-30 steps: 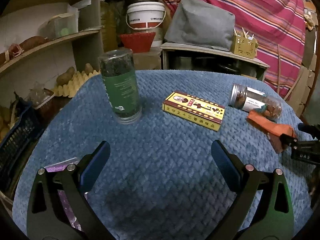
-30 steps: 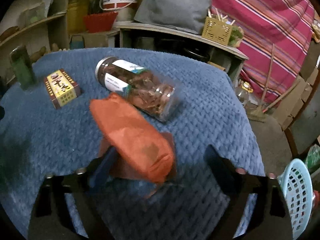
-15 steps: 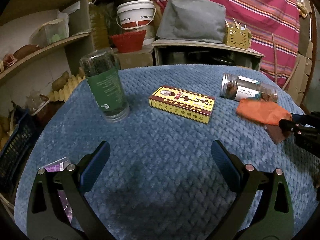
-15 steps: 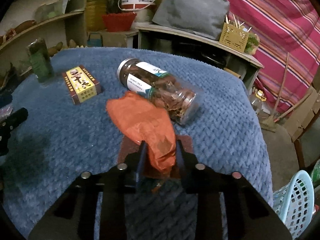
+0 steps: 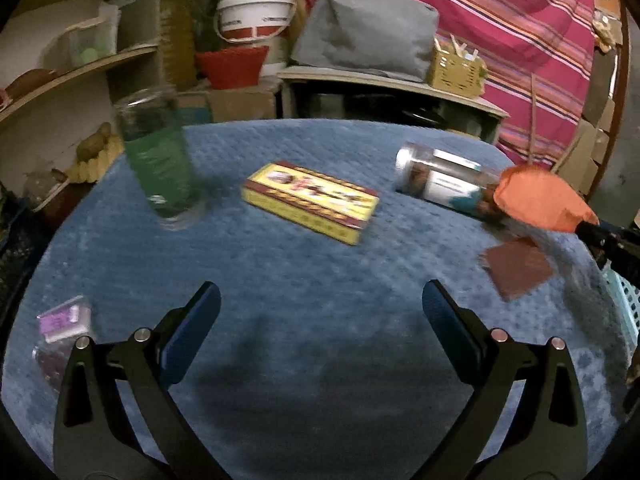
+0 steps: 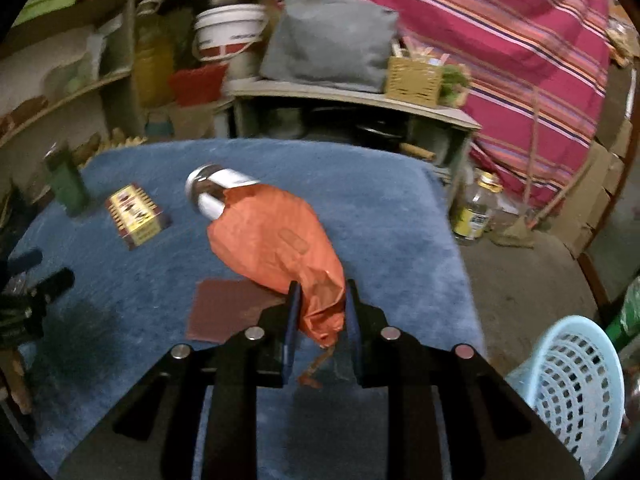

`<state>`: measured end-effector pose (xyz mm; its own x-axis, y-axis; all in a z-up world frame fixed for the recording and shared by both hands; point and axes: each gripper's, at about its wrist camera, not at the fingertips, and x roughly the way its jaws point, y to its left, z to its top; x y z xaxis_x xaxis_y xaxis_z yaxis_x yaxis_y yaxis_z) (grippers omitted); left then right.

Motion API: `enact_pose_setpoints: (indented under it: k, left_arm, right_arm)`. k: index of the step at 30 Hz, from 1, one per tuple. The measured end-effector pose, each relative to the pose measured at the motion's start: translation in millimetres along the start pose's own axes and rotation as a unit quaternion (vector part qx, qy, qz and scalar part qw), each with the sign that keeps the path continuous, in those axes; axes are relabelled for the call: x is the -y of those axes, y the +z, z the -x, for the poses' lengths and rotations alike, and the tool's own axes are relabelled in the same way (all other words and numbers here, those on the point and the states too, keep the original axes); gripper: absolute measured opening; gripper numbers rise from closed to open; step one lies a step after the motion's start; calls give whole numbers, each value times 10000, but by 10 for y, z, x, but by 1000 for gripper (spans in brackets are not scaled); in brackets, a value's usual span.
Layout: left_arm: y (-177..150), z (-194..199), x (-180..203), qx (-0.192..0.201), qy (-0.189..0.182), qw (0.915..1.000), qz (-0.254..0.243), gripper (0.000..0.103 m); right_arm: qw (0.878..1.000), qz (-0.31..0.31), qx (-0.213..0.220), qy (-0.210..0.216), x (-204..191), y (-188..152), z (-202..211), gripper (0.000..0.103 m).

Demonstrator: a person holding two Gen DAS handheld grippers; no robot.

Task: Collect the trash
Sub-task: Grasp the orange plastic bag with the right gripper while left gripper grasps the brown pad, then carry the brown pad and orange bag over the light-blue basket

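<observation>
Your blue-covered counter [image 5: 320,272] carries a green-labelled jar [image 5: 160,160] standing upright, a clear jar [image 5: 440,180] on its side, and a yellow box [image 5: 310,202] between them. Off its right edge sits a light blue basket [image 6: 576,384]. Your left claw [image 5: 320,308] hangs spread apart, holding nothing. Your right claw [image 6: 320,312] is clamped on the orange wrapper [image 6: 276,240], lifted above a brown square sheet [image 6: 224,312].

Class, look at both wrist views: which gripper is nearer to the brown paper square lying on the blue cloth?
Right. The right gripper hangs just beside the brown paper square, shut on the orange wrapper. The left gripper is open, farther across the cloth.
</observation>
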<state>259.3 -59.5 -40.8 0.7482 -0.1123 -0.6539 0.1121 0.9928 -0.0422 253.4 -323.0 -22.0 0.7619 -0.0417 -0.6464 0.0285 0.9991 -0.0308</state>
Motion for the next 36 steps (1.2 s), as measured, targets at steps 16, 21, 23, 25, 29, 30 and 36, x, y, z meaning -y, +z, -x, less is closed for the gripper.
enact_pose_setpoints:
  k: [16,21,23,25,29,30,36]
  left_arm:
    - [151,-445,1444,-650,-463,9968,107,98]
    - [144,-584,1647,-757,-296,9966,115,98]
    - [128,-630,1690,-776,-190,9968,94,98]
    - [113,-673,1732,-788,-115,9968,12,98]
    - [96,-777,1734,-978,-117,9951,-1,98]
    - [98,-797,1730,-1000,-118,9949,-5,98]
    - [90,-878,1736,-1195,-228,9925,-100,95]
  right_arm:
    - [9980,-584,128,-194,907,-166,120,22]
    - [9975,-676,99,-170,1018,-204,60,22]
    - [9974,-703,79,-162,1038,-213,32,22]
    - [9973,-712,58,-158,1047,-226,8,22]
    - [9973,-721,36,-146,1042,-239,-21,22]
    - [9973,-719,34,-148,1039,-239,-24,22]
    - [9975,-686,-27,-159,982,-252,-68,22]
